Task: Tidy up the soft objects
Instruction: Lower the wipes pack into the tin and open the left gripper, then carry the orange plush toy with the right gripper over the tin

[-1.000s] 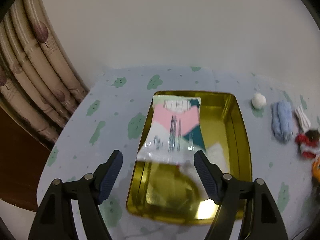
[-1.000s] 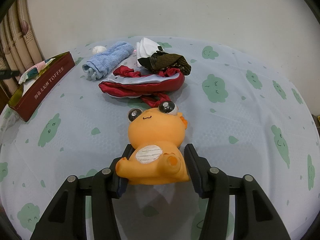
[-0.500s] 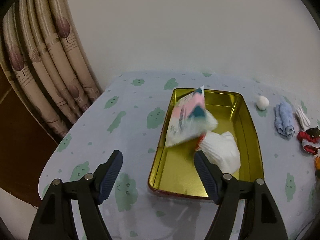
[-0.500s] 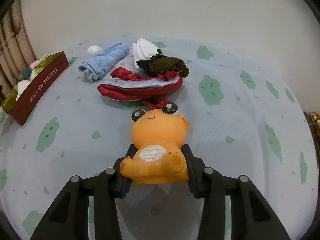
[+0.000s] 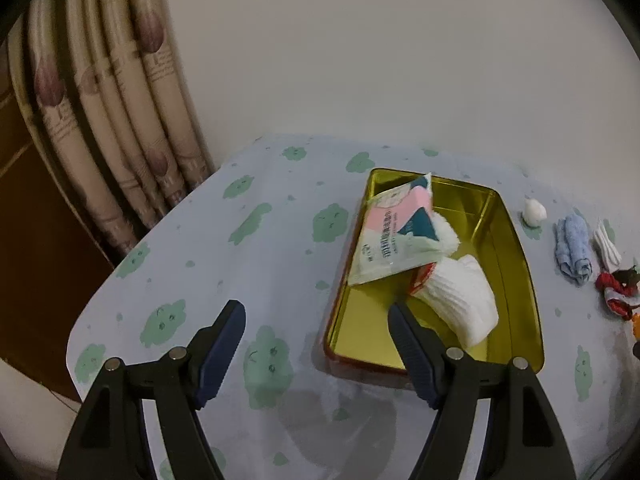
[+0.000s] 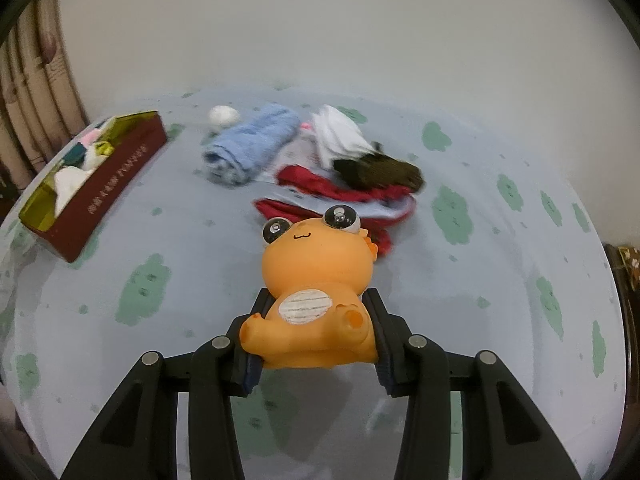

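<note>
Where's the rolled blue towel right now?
In the right wrist view the blue towel lies on the tablecloth, upper middle, between the white ball and the white cloth.

A pale blue tablecloth (image 5: 280, 264) printed with green cloud faces covers the table; beige curtains (image 5: 120, 112) with dark leaf motifs hang at its far left corner, against a plain white wall (image 5: 360, 40), with perhaps dark wood (image 5: 36, 248) below

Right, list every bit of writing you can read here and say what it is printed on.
Nothing reads clearly.
Tin, red side wall: a row of pale characters, too blurred to read.
Tissue pack in the tin: a column of printed characters, too small and blurred to read.
Orange toy: no text, only a drawn face.
</note>
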A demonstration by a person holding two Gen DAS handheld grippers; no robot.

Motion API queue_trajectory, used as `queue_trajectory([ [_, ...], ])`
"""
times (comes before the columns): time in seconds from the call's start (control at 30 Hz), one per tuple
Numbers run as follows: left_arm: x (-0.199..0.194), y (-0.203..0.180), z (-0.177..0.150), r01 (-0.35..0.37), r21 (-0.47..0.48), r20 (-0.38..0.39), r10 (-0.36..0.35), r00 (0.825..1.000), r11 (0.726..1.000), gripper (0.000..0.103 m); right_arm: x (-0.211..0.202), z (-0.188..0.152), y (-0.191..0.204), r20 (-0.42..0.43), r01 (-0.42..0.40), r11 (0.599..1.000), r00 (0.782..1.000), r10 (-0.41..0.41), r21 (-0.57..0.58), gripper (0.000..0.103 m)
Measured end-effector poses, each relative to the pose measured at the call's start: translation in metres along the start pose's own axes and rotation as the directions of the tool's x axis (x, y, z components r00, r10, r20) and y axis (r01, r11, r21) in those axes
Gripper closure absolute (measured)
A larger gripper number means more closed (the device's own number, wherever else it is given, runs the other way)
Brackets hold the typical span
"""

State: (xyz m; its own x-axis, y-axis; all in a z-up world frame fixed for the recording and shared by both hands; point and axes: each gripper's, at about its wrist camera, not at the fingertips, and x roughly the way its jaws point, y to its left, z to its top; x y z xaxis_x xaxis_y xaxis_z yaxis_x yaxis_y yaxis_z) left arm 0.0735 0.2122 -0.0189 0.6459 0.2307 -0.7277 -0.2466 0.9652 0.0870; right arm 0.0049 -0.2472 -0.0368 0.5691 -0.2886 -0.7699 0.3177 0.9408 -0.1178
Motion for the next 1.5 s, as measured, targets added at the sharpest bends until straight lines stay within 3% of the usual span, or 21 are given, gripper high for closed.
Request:
queue_trajectory([
  [0.2,-0.002,0.010,0.000,-0.014,-0.033,0.023,0.015,1.000,0.999,0.027,0.001,0.016,0.033,0.006,-0.039,0.999,0.999,0.039,-0.038,0.061],
  [0.57,0.007,0.027,0.000,-0.003,-0.113,-0.012,0.002,1.000,0.994,0.027,0.006,0.043,0.103,0.012,-0.129,0.980,0.991,0.132,-0.153,0.061],
  [0.83,0.010,0.030,0.000,-0.033,-0.120,-0.018,0.031,0.999,0.992,0.027,0.009,0.069,0.160,0.029,-0.195,0.953,0.978,0.207,-0.231,0.061],
  [1.03,0.013,0.035,0.001,-0.043,-0.136,-0.023,0.040,0.999,0.990,0.027,0.013,0.089,0.194,0.039,-0.260,0.941,0.961,0.275,-0.215,0.061],
  [1.5,0.016,0.042,0.001,-0.063,-0.164,-0.034,0.058,0.998,0.984,0.027,0.034,0.118,0.249,0.014,-0.259,0.921,0.961,0.275,-0.289,0.061],
])
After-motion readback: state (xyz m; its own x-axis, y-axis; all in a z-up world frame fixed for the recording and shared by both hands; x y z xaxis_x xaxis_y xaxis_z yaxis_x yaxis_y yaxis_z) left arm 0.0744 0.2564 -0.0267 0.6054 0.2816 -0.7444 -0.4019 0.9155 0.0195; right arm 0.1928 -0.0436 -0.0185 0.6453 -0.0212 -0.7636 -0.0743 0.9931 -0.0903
